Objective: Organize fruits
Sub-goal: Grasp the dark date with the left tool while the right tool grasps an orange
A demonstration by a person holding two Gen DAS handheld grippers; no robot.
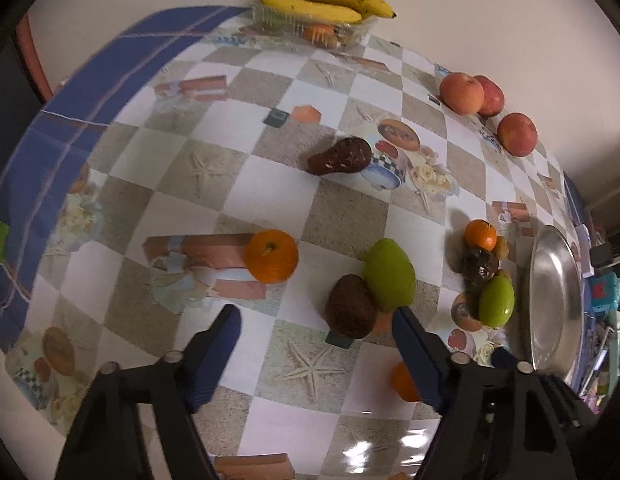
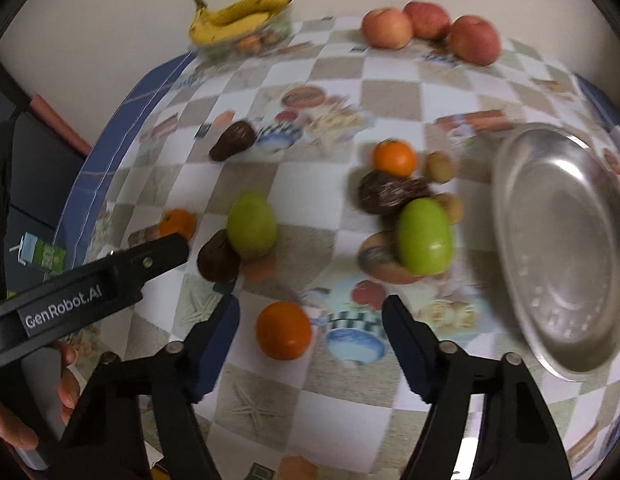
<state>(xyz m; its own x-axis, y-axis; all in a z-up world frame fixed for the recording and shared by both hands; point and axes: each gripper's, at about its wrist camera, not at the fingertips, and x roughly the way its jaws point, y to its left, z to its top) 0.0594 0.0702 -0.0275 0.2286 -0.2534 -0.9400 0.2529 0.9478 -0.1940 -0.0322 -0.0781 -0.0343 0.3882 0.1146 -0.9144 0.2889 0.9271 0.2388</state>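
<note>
A table under a checkered, picture-printed cloth (image 2: 390,92), fruit scattered beside a steel tray (image 2: 558,248).

The right gripper (image 2: 310,332) hangs with jaws partly apart and empty, an orange (image 2: 283,330) lying between its fingertips, well short of the tray's left rim. The left gripper (image 1: 316,340) is likewise part-open and empty, farther from the tray. The right hand seems nearer the orange.

The left tool (image 1: 316,322) is pointed steeply downward, its two blue-padded fingers (image 1: 221,344) held apart with nothing pressed between them. The right tool (image 2: 310,318) is angled downward likewise, its jaws parted and unloaded. In the right wrist view, the black body of the left tool is seen at the left edge, gripped from below by a hand (image 2: 37,408).
</note>
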